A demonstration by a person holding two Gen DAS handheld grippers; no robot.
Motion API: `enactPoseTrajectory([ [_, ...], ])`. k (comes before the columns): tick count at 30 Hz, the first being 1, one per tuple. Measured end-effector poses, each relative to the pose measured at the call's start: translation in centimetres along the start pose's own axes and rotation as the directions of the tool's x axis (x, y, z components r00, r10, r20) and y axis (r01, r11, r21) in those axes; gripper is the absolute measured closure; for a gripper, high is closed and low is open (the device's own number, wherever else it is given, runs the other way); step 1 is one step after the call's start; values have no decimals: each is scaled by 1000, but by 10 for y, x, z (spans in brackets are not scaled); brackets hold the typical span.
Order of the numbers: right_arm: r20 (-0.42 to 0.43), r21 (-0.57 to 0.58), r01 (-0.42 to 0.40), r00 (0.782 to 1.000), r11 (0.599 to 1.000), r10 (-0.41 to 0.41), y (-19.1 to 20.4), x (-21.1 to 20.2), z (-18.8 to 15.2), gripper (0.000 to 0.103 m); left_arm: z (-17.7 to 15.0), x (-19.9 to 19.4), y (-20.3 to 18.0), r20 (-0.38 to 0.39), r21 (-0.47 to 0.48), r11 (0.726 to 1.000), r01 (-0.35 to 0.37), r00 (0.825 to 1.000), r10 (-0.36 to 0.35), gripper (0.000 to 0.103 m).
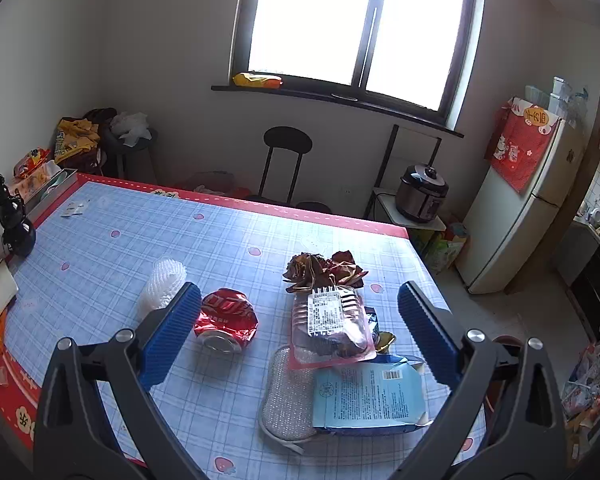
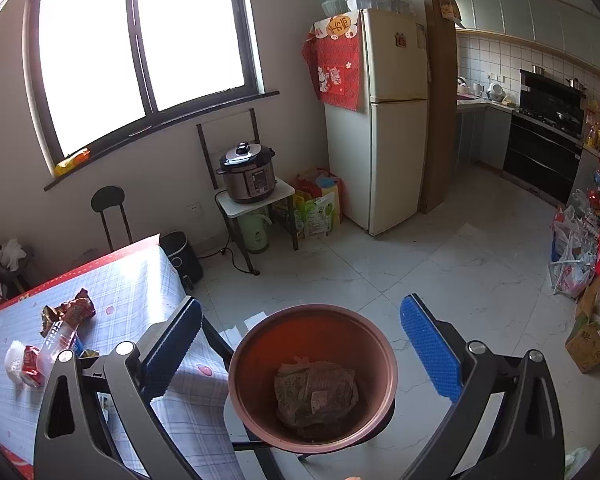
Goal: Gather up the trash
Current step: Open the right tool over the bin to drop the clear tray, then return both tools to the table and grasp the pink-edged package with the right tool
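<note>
In the left wrist view my left gripper [image 1: 300, 332] is open above the table [image 1: 140, 232]. Between its blue pads [image 1: 168, 336] lie a crushed red can [image 1: 226, 320], a clear plastic tray with a label [image 1: 332, 328], a crumpled brown wrapper [image 1: 324, 270], a light blue packet [image 1: 370, 398] and a mesh sponge pad [image 1: 286, 400]. A white foam net [image 1: 162, 284] lies left of the can. In the right wrist view my right gripper [image 2: 300, 344] is open and empty above a brown bin [image 2: 312, 372] holding a crumpled bag [image 2: 316, 394].
The bin stands on the floor off the table's right edge [image 2: 180, 280]. A black figurine [image 1: 16, 220] and boxes sit at the table's left edge. A black stool [image 1: 286, 160], a pressure cooker [image 2: 246, 172] on a small stand and a fridge [image 2: 384, 120] stand beyond.
</note>
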State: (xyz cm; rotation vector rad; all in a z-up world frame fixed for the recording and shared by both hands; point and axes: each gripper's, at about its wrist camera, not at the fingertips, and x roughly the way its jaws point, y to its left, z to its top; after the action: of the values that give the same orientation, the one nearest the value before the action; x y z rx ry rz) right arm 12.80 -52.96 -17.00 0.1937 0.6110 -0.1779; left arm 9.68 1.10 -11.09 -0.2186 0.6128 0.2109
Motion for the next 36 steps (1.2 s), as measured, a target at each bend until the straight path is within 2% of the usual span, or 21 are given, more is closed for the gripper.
enactPoseTrajectory([
  [8,13,-21,0,1000,1000,1,60,-17,-10,5,16,5,59,15,-34,999,-16,1000,17,6],
  [14,-20,-102,-29,999,994,27,118,-15,-14,5,7,14,114,-13,-92,994,-56,998,55,6],
  [22,-95,-165,-136,988,977,121,197,6,-22,5,-8,23,182,-63,-174,977,-121,992,111,6],
  [28,-194,-171,-281,949,944,247,269,37,-46,5,-23,28,231,-108,-208,959,-194,979,174,6],
  [32,-295,-121,-382,895,916,334,317,67,-73,5,-31,31,260,-135,-215,947,-240,967,214,6],
  [34,-333,-99,-405,874,909,354,340,80,-87,5,-33,33,274,-150,-210,942,-260,961,232,6],
  [36,-351,-84,-407,866,909,356,358,91,-101,5,-35,35,286,-160,-204,940,-274,956,244,6],
])
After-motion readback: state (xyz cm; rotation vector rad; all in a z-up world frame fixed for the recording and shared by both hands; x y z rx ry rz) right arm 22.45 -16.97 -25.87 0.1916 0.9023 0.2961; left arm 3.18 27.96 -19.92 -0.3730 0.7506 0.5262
